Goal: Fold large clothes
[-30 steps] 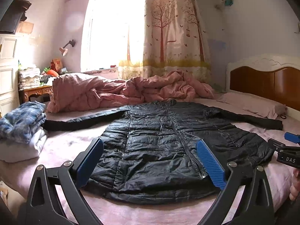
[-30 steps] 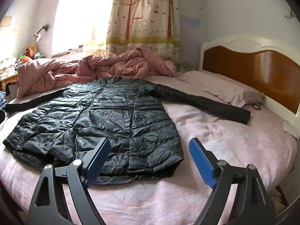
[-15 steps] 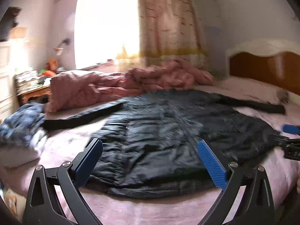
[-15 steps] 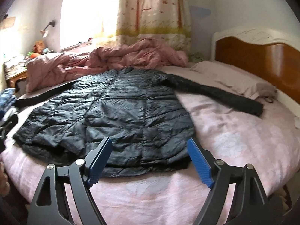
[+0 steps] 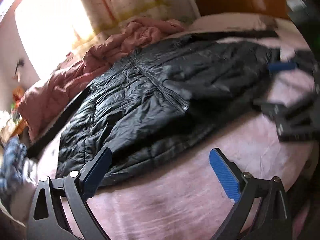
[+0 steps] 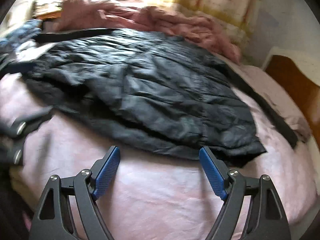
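Black quilted puffer jacket [image 5: 160,100] lies spread flat, front up, on the pink-sheeted bed [image 5: 180,204], its zip running down the middle and both long sleeves stretched out to the sides. Behind it I see a crumpled pink duvet [image 5: 84,74] heaped toward the bright window, and a wooden headboard with a white frame [image 6: 296,76] at the bed's end. A folded blue plaid garment [image 5: 12,160] sits at the bed's edge beyond one sleeve. My left gripper [image 5: 160,170] hangs over the jacket's hem, blue pads spread wide with nothing between them, one finger in front of the hem. My right gripper [image 6: 160,168] is likewise released, its blue pads wide apart just short of the hem, over bare sheet.
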Demonstrator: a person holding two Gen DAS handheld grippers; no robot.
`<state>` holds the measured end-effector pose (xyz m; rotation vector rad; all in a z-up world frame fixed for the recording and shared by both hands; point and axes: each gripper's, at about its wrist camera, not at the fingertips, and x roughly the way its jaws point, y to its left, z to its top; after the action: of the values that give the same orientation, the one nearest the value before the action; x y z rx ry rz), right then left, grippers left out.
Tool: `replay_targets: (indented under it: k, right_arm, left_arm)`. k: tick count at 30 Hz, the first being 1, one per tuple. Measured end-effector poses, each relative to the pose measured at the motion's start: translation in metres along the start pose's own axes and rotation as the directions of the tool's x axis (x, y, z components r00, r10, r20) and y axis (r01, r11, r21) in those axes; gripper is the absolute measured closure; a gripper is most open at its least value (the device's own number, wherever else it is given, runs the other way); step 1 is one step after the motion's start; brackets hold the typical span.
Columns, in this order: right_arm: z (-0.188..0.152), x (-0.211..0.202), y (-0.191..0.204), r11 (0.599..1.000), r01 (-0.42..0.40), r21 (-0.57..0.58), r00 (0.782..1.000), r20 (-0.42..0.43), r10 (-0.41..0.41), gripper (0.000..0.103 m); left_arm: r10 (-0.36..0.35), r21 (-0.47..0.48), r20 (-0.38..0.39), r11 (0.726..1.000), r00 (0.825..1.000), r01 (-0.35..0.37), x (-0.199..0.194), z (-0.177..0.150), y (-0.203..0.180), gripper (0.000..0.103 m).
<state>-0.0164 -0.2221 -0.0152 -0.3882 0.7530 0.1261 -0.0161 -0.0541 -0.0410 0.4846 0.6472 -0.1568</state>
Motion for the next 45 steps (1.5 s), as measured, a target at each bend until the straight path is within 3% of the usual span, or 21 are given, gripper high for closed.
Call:
replay_targets:
  k: [4,7,9,12,13,15,16,17,18,19,21,23,27,30,31,33,35,36,38,42,45]
  right_arm:
    - [0.006,0.007,-0.007,0.993,0.113,0.031,0.994,0.005,-0.113,0.020]
    - [0.011,0.015,-0.017,0.978,0.202,0.044,0.979,0.020,-0.203,0.020]
    - [0.014,0.020,-0.025,0.960,0.273,0.057,0.961,0.025,-0.275,0.020]
    - [0.016,0.021,-0.046,0.893,0.431,0.128,0.899,0.027,-0.438,0.028]
    - [0.016,0.021,-0.051,0.891,0.432,0.143,0.897,0.035,-0.441,0.032]
    - [0.019,0.022,-0.057,0.899,0.407,0.161,0.909,0.030,-0.417,0.045]
    - [0.019,0.026,-0.061,0.900,0.403,0.165,0.912,0.012,-0.410,0.059]
    - [0.019,0.029,-0.064,0.901,0.400,0.166,0.914,-0.008,-0.405,0.075]
    - [0.018,0.033,-0.067,0.901,0.397,0.173,0.917,-0.034,-0.398,0.082]
    - [0.017,0.035,-0.072,0.898,0.397,0.191,0.918,-0.054,-0.394,0.092]
    - [0.016,0.032,-0.079,0.895,0.379,0.238,0.925,-0.055,-0.377,0.096]
    - [0.015,0.017,-0.087,0.883,0.362,0.299,0.927,-0.014,-0.375,0.098]
    - [0.009,-0.022,-0.093,0.855,0.370,0.363,0.907,0.060,-0.418,0.099]
    - [0.006,-0.056,-0.107,0.845,0.310,0.435,0.923,0.073,-0.377,0.099]
    - [0.005,-0.071,-0.111,0.845,0.285,0.452,0.930,0.083,-0.358,0.099]
    - [0.008,-0.092,-0.108,0.857,0.309,0.412,0.921,0.094,-0.378,0.099]
    - [0.011,-0.103,-0.098,0.879,0.340,0.334,0.913,0.107,-0.394,0.099]
    - [0.014,-0.103,-0.096,0.890,0.324,0.320,0.921,0.106,-0.374,0.099]
    - [0.023,-0.094,-0.099,0.901,0.285,0.326,0.942,0.080,-0.327,0.099]
    - [0.043,-0.049,-0.106,0.889,0.274,0.367,0.957,-0.010,-0.290,0.099]
    - [0.052,-0.016,-0.111,0.904,0.240,0.354,0.970,-0.064,-0.233,0.099]
  left_arm:
    - [0.086,-0.055,-0.016,0.995,0.996,-0.086,0.009,0.003,0.005,0.005]
    - [0.293,-0.085,-0.003,0.952,0.956,-0.293,0.016,0.007,0.026,0.006]
    - [0.350,-0.130,-0.022,0.928,0.937,-0.350,0.024,0.005,0.053,0.006]
    - [0.369,-0.171,-0.079,0.910,0.926,-0.377,0.041,-0.004,0.083,0.011]
    - [0.369,-0.178,-0.102,0.907,0.924,-0.382,0.047,-0.008,0.091,0.016]
    - [0.340,-0.220,-0.155,0.904,0.928,-0.367,0.056,-0.015,0.103,0.031]
    - [0.321,-0.247,-0.169,0.902,0.932,-0.355,0.059,-0.018,0.107,0.050]
    - [0.312,-0.274,-0.176,0.896,0.934,-0.350,0.059,-0.020,0.112,0.086]
    - [0.312,-0.306,-0.173,0.885,0.934,-0.351,0.058,-0.022,0.117,0.095]
    - [0.302,-0.334,-0.149,0.881,0.942,-0.335,0.054,-0.023,0.117,0.096]
    - [0.312,-0.382,-0.092,0.866,0.946,-0.323,0.038,-0.022,0.119,0.097]
    - [0.330,-0.404,-0.039,0.858,0.943,-0.317,0.016,-0.017,0.117,0.097]
    - [0.338,-0.425,0.026,0.856,0.941,-0.295,-0.031,-0.015,0.111,0.097]
    - [0.301,-0.421,0.054,0.872,0.952,-0.252,-0.069,-0.013,0.113,0.097]
    - [0.284,-0.408,0.041,0.880,0.958,-0.243,-0.077,-0.012,0.113,0.097]
    - [0.257,-0.355,-0.023,0.901,0.966,-0.248,-0.085,-0.010,0.113,0.097]
    - [0.210,-0.333,-0.088,0.915,0.974,-0.227,-0.076,-0.008,0.119,0.095]
    - [0.182,-0.339,-0.113,0.917,0.977,-0.210,-0.068,-0.006,0.123,0.093]
    - [0.153,-0.360,-0.142,0.912,0.978,-0.194,-0.050,-0.002,0.129,0.091]
    - [0.093,-0.420,-0.201,0.891,0.975,-0.171,-0.008,0.010,0.149,0.091]
    - [0.076,-0.406,-0.229,0.899,0.971,-0.166,0.020,0.023,0.154,0.091]
